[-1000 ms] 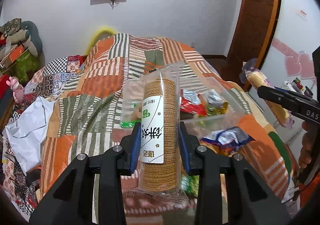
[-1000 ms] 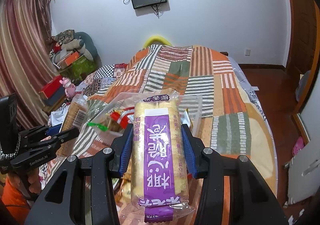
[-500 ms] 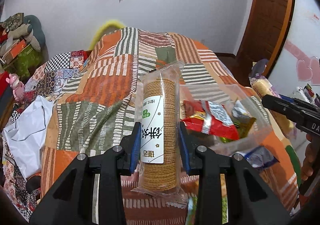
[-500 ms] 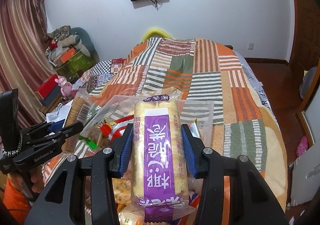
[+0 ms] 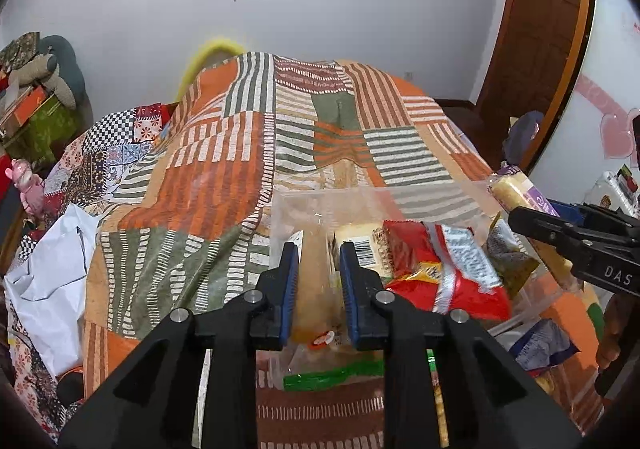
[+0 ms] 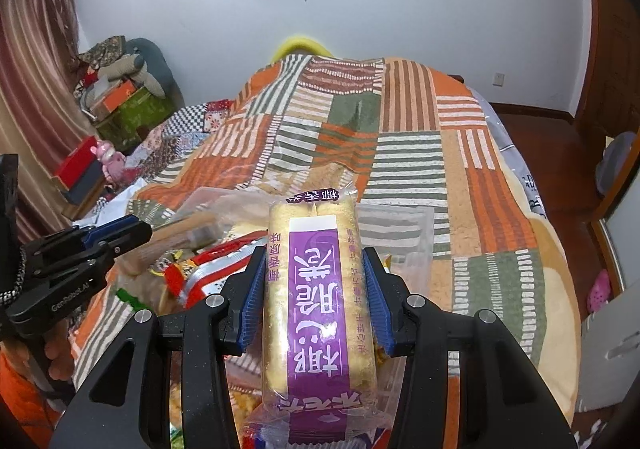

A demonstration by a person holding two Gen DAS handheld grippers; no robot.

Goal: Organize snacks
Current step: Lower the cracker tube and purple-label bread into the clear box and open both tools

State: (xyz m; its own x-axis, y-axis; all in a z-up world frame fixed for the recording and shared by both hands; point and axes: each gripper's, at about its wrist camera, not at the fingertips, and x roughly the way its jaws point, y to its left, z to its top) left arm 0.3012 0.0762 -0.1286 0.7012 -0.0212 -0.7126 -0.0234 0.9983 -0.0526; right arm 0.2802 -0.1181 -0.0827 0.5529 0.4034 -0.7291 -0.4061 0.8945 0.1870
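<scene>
Snacks: your purple-labelled cake pack [image 6: 318, 309] is upright over the clear bin [image 5: 400, 195].
Right gripper [image 6: 316, 297]: clamped on that pack.
Left gripper [image 5: 318, 289]: fully closed, nothing gripped, above the bin's red packet [image 5: 448, 269].

Your left gripper [image 5: 319, 281] and right gripper [image 6: 315, 297] are black with blue ribbed pads, silver screws, and white lettering

Woven patchwork bedspread [image 5: 224, 185] looks matt; purple snack wrapper [image 6: 320, 301] is glossy film; clear bin [image 5: 360, 197] probably smooth plastic
</scene>
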